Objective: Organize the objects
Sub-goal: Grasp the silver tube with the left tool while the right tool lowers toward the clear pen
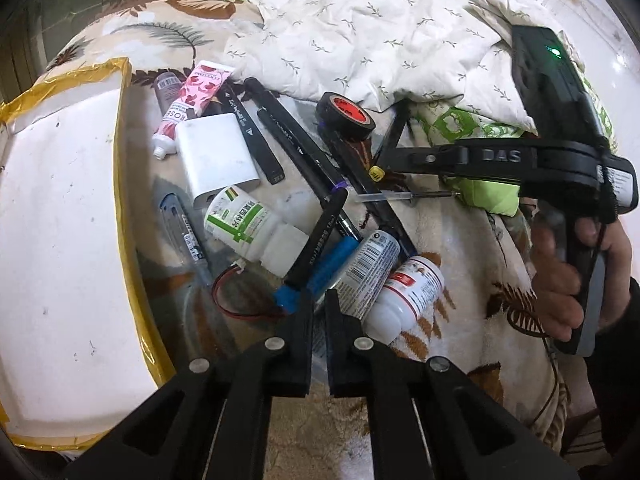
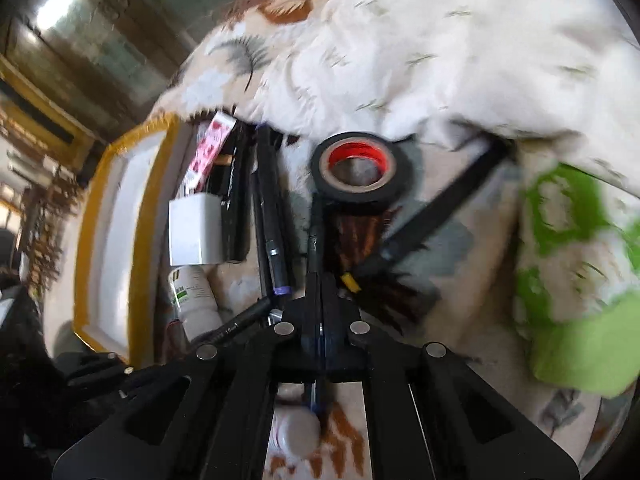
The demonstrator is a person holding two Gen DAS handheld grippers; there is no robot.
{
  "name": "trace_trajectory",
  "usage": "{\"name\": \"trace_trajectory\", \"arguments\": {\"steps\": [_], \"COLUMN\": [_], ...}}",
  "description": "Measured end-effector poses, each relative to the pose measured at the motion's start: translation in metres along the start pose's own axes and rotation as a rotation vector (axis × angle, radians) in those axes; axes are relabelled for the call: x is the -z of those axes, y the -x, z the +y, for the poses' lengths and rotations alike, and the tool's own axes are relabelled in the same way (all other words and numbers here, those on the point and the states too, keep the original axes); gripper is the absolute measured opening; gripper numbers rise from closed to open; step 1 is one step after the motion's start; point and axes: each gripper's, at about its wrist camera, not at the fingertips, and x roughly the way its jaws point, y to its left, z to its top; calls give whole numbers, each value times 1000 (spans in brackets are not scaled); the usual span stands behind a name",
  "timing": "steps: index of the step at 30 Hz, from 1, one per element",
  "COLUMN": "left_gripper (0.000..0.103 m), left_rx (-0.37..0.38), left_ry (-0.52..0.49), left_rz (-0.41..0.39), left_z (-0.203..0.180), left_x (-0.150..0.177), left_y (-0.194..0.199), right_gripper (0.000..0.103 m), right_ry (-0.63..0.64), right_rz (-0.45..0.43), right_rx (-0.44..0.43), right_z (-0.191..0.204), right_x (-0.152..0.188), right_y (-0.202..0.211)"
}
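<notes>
Left wrist view
- Left gripper (image 1: 318,304): at 6 o'clock, jaws being held almost together; anything pinched between them cannot be told.
- White tray (image 1: 120,184): at 9 o'clock, beside the heap.
- Right gripper (image 1: 380,162): being reached in from 3 o'clock.

Right wrist view
- Black pen (image 2: 316,240): being clamped by the right gripper, running toward 12 o'clock.
- Tape roll (image 2: 362,168): at 12 o'clock, apparently lying over the pen's far end.
- Hazard: the roll is likely being dragged or tipped if the pen is lifted; neighbouring markers being scattered.
</notes>
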Motion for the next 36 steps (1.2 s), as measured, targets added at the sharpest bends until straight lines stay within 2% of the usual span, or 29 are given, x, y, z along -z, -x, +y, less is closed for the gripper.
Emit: {"name": "trace_trajectory", "arguments": {"steps": [3,4,7,8,9,10,11,12,14,15,18,19,20,21,24,28,31,34,35,36], "left_gripper": [4,4,4,5,7,11,23,42,60,61,60,55,34,23,14,8,7,7,7,7], "left_rx": [12,16,17,14,13,13,13,12,27,24,-6,-12,-15,11,47,67,120,121,117,124], "left_ry": [-3,-3,-25,-36,-46,-54,-63,-70,-85,-106,-128,-125,-118,-97,-75,-77,-55,-55,-49,-47], "left_rz": [2,3,-1,1,4,8,14,22,25,23,18,12,9,19,18,-14,-24,-24,-25,-20], "left_z": [-1,0,-4,-5,-6,-7,-8,-10,-12,-16,-21,-20,-19,-15,-12,-15,-14,-15,-14,-13], "left_x": [2,2,4,4,4,4,4,3,4,4,5,5,4,4,5,6,6,6,6,6], "left_y": [0,-1,1,0,0,-1,-2,-3,-6,-7,-9,-8,-8,-8,-6,4,11,13,13,13], "right_gripper": [0,0,1,1,4,16,27,43,45,45,45,45,45,45,44,45,45,44,41,32], "right_ry": [-12,-21,30,44,63,81,103,122,179,202,271,276,283,286,310,342,378,378,382,388], "right_rz": [-11,-4,10,14,14,14,14,14,29,42,96,105,97,94,98,133,146,138,133,129], "right_rx": [1,-23,-11,-36,-67,-72,-49,-27,-14,-6,15,16,0,-3,-1,-66,-51,-44,-22,-11], "right_z": [-7,-10,-3,-2,-1,0,-1,-2,-4,-6,-10,-11,-11,-11,-9,-6,-2,-3,-1,1], "right_x": [4,5,6,5,6,8,11,13,17,18,25,27,29,30,30,33,38,41,41,42], "right_y": [6,5,3,4,5,6,8,9,9,8,-4,-6,-6,-6,-6,-2,-4,-6,-8,-8]}}
